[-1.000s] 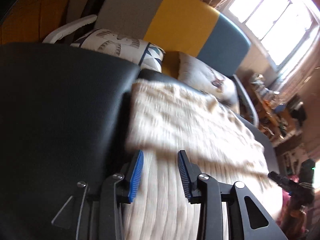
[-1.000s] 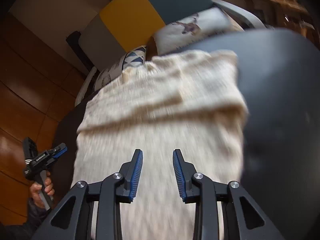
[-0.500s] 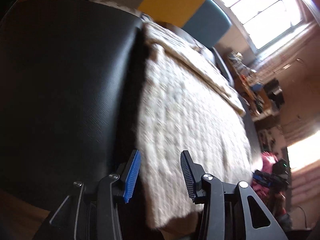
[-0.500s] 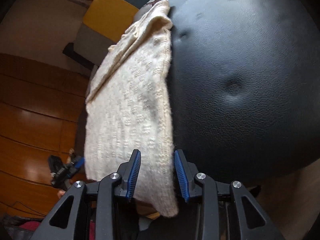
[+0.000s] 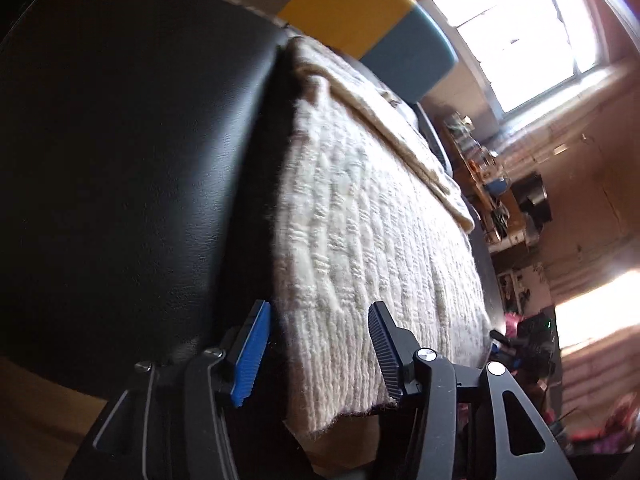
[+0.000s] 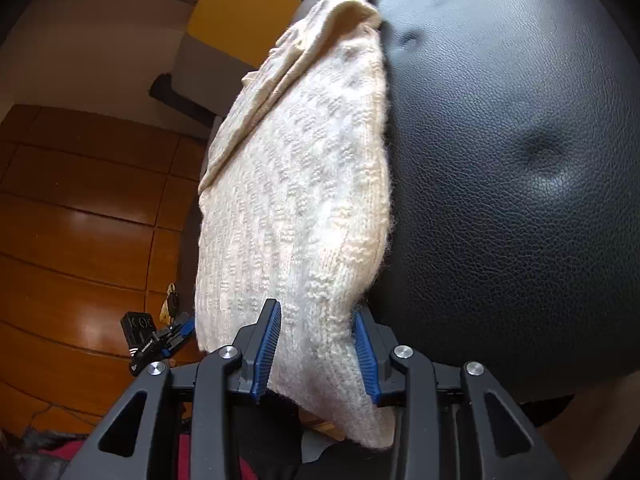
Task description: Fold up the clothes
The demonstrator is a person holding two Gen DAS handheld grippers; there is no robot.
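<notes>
A cream knit sweater (image 5: pixel 360 220) lies flat on a black leather seat (image 5: pixel 120 140), its far part folded over. Its near hem hangs over the seat's edge. My left gripper (image 5: pixel 316 356) is open and straddles the hem's left corner, with the fabric between the pads. In the right wrist view the same sweater (image 6: pixel 296 200) runs along the seat (image 6: pixel 520 160). My right gripper (image 6: pixel 316 352) is open around the hem's right corner, with knit between the blue pads. The left gripper (image 6: pixel 160 340) shows small at the far corner.
A sofa back with grey, yellow (image 5: pixel 348 8) and blue panels stands beyond the seat. Wooden floor (image 6: pixel 80 220) lies on the left. A bright window (image 5: pixel 520 32) and a cluttered shelf (image 5: pixel 488 184) are on the right. Red cloth (image 6: pixel 208 456) lies below the right gripper.
Both grippers came down from above the sweater to its near hem and slid onto the two corners. The jaws stayed apart throughout.
</notes>
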